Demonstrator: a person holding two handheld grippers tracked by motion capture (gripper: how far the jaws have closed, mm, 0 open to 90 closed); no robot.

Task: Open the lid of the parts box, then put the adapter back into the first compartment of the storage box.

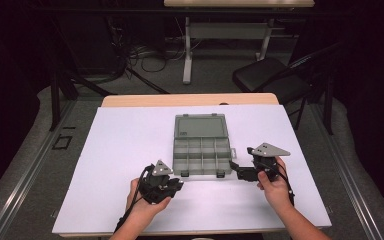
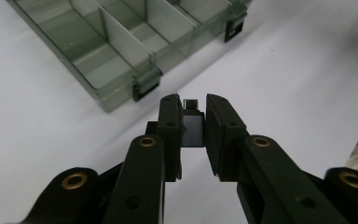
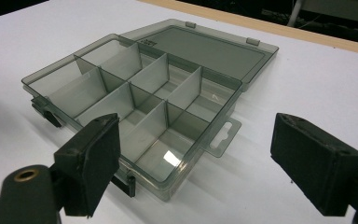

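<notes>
**Small part pinched on my left, box wall between my jaws on the right**

My left gripper [image 2: 195, 105] has its 2 jaws drawn close, pinching a small dark part [image 2: 193, 127] between the pads. Just ahead of those fingertips, a little to their left, sits the near wall of the open box [image 2: 121, 51], with 1 of its black latches [image 2: 145, 86] nearest to me.

My right gripper [image 3: 223, 158] has its jaws spread wide and holds nothing. The box [image 3: 140, 98] lies ahead of them, its near corner and hang tab [image 3: 223, 133] falling between the 2 pads. Its lid [image 3: 205, 46] lies folded flat on the far side.

From above, both grippers flank the box's [image 1: 201, 150] near edge on the white table [image 1: 120, 150], left [image 1: 172, 182] and right [image 1: 237, 167].
</notes>
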